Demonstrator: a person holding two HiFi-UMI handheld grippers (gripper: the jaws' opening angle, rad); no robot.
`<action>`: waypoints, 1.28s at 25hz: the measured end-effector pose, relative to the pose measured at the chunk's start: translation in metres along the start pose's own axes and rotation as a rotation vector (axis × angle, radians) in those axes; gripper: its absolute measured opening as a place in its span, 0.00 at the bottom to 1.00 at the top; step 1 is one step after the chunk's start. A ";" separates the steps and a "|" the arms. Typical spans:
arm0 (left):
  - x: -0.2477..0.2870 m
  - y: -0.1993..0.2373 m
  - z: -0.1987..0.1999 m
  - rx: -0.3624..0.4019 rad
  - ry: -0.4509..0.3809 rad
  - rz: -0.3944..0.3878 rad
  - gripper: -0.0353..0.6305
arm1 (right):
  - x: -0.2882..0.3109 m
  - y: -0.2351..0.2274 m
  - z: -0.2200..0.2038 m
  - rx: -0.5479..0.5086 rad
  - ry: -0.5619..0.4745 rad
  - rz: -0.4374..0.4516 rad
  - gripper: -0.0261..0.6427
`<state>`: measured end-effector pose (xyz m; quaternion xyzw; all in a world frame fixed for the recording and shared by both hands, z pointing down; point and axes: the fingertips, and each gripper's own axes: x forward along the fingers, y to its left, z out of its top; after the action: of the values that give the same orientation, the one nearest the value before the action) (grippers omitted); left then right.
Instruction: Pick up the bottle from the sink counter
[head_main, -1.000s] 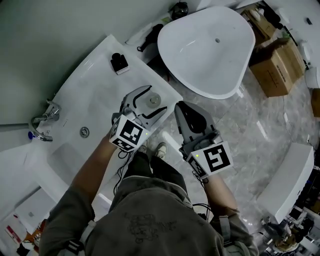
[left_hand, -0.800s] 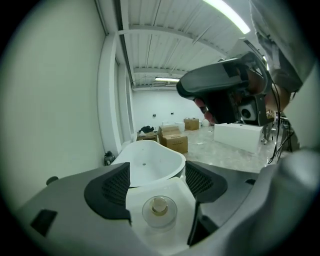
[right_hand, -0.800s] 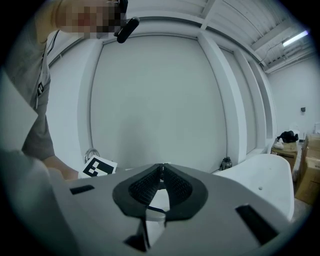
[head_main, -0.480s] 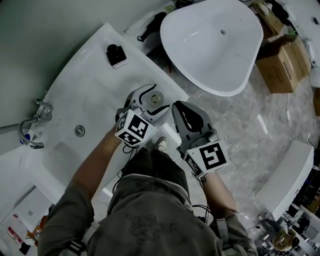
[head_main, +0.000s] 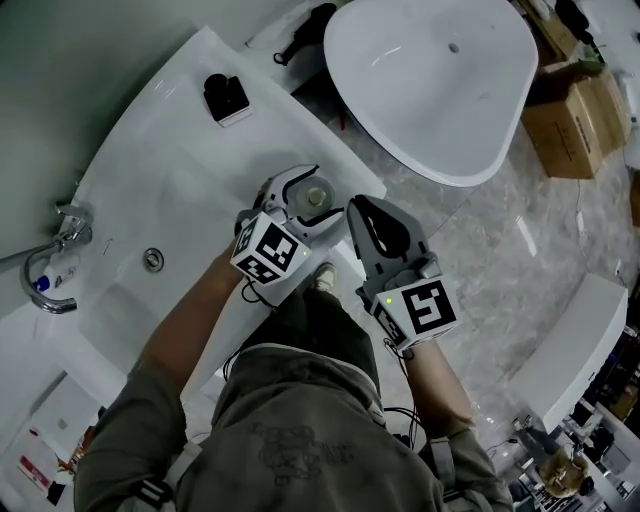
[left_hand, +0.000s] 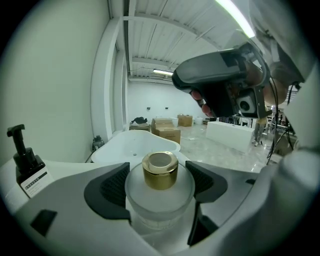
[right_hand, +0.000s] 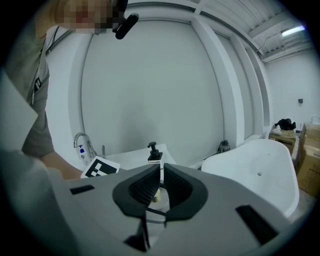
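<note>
A frosted glass bottle (head_main: 320, 190) with a gold cap stands near the front corner of the white sink counter (head_main: 180, 170). My left gripper (head_main: 325, 194) reaches over the counter's edge, and its jaws stand apart on either side of the bottle. In the left gripper view the bottle (left_hand: 160, 170) fills the gap between the black pads (left_hand: 112, 187), which lie close beside its body. My right gripper (head_main: 358, 212) hovers just right of the bottle, off the counter's edge. It is shut with nothing in it (right_hand: 161, 172).
A black pump dispenser (head_main: 225, 97) stands at the counter's back edge. A faucet (head_main: 50, 270) and a basin drain (head_main: 152, 258) lie to the left. A white bathtub (head_main: 430, 80) is beyond the counter, with cardboard boxes (head_main: 565, 120) on the floor beside it.
Both grippers have sunk toward the counter. The left gripper's jaws have stayed spread around the bottle. The right gripper has stayed shut.
</note>
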<state>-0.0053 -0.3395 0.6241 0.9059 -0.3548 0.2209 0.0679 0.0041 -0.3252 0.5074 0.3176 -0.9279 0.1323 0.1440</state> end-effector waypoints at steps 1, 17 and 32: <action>0.002 0.000 -0.001 0.000 -0.007 -0.009 0.55 | 0.002 -0.001 -0.002 0.005 0.006 0.001 0.10; 0.016 -0.009 -0.011 0.093 0.014 -0.157 0.55 | 0.037 0.029 -0.034 -0.131 0.162 0.285 0.10; 0.003 -0.024 -0.015 0.161 -0.030 -0.285 0.55 | 0.062 0.042 -0.075 -0.259 0.232 0.344 0.27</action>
<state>0.0076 -0.3199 0.6394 0.9528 -0.2048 0.2230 0.0204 -0.0554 -0.3024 0.5925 0.1166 -0.9547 0.0702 0.2645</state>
